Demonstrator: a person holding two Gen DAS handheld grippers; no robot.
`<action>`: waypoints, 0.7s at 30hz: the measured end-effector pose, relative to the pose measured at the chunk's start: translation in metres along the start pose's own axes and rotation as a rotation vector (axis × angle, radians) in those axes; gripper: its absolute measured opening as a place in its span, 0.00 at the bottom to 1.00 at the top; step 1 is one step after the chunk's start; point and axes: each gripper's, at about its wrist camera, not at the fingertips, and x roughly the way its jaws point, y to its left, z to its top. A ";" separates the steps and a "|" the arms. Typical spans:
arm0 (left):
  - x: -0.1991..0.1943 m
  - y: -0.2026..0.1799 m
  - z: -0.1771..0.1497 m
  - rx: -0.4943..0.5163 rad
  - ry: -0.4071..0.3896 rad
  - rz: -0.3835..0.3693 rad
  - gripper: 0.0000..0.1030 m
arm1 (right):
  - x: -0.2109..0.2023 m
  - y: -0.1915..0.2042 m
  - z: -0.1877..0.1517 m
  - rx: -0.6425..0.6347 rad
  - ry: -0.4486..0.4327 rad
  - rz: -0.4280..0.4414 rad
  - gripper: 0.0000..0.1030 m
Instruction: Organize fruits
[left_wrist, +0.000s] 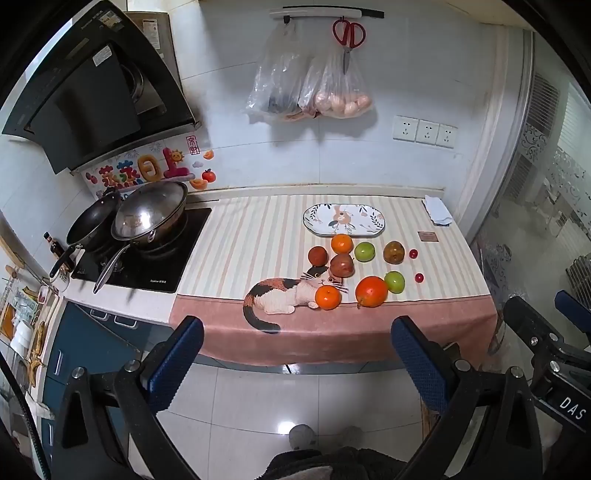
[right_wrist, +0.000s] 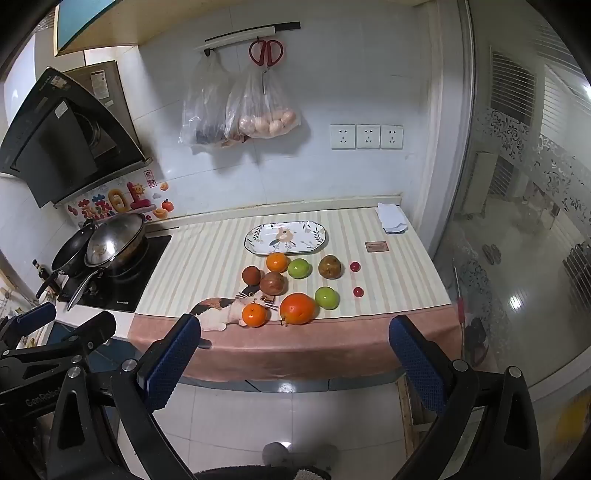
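Several fruits lie on a striped cloth on the counter: a big orange-red fruit (left_wrist: 371, 291) (right_wrist: 298, 308), two small oranges (left_wrist: 327, 297) (left_wrist: 341, 243), two green apples (left_wrist: 394, 281) (left_wrist: 364, 251), brownish fruits (left_wrist: 393, 252) (left_wrist: 341, 265) (left_wrist: 318, 255) and two small red cherries (left_wrist: 419, 277). An oval patterned plate (left_wrist: 343, 219) (right_wrist: 286, 238) lies empty behind them. My left gripper (left_wrist: 297, 345) and right gripper (right_wrist: 295, 345) are both open and empty, held in front of the counter edge, away from the fruit.
A stove with two pans (left_wrist: 147, 218) stands left of the cloth. A folded white cloth (left_wrist: 437, 210) and a small brown card (left_wrist: 427, 236) lie at the back right. Plastic bags (left_wrist: 310, 92) and red scissors hang on the wall. A glass door (right_wrist: 517, 221) is at right.
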 end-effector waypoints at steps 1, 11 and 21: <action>0.000 -0.001 0.000 0.006 0.004 0.008 1.00 | 0.000 -0.001 0.000 0.006 -0.001 0.004 1.00; -0.002 -0.003 0.003 0.003 -0.008 0.009 1.00 | -0.004 -0.002 -0.002 0.002 -0.006 -0.008 1.00; -0.003 -0.002 0.002 0.001 -0.012 0.005 1.00 | -0.010 -0.004 -0.002 0.003 -0.012 -0.004 1.00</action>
